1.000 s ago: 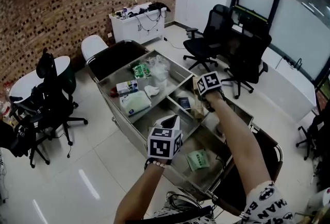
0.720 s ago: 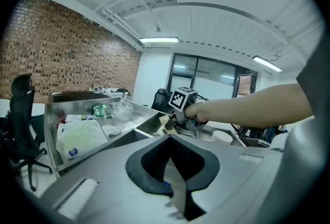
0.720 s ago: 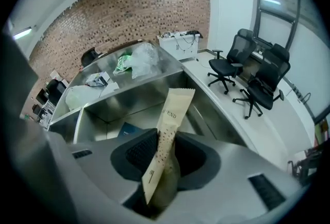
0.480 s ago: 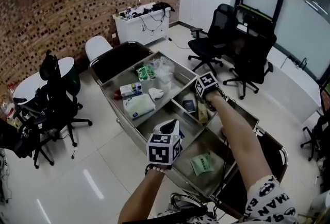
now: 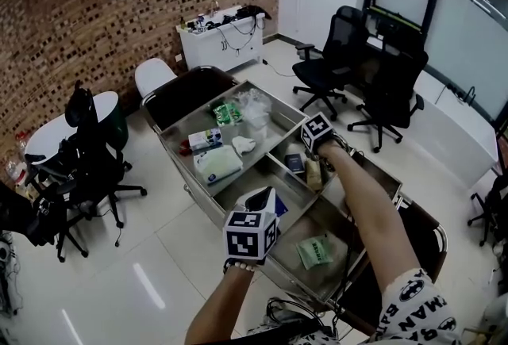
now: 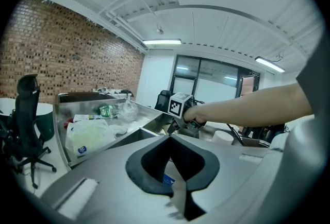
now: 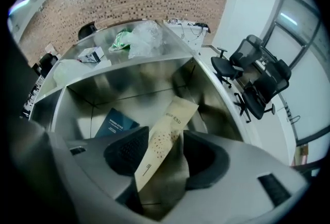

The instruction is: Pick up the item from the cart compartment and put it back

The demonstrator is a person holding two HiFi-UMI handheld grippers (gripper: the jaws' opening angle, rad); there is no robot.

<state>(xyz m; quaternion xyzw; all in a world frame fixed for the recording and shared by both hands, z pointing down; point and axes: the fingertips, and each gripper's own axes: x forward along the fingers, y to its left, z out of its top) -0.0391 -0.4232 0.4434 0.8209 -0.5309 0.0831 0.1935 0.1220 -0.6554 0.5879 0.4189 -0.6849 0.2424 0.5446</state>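
Observation:
A steel cart (image 5: 194, 177) with several compartments stands in front of me. My right gripper (image 5: 317, 167) reaches down into the middle right compartment. A tan paper packet (image 7: 166, 133) stands tilted between its jaws, which are opening; a gap shows beside the right pad, so the packet is loose. The packet (image 5: 313, 171) leans next to a dark blue booklet (image 7: 116, 125). My left gripper (image 5: 261, 197) hovers over the cart's near edge with its pads together and nothing in them. In the left gripper view, that gripper (image 6: 169, 138) points toward the right hand.
The big compartment holds a white bag (image 5: 218, 163), a small box (image 5: 205, 137), a green packet (image 5: 225, 110) and clear plastic. A green sachet (image 5: 315, 250) lies in the near compartment. Black office chairs (image 5: 385, 93) stand at the right, another chair (image 5: 83, 153) and a white table at the left.
The right gripper has carried the tan packet a little lower into the compartment and its jaws have spread apart. The left gripper has barely moved.

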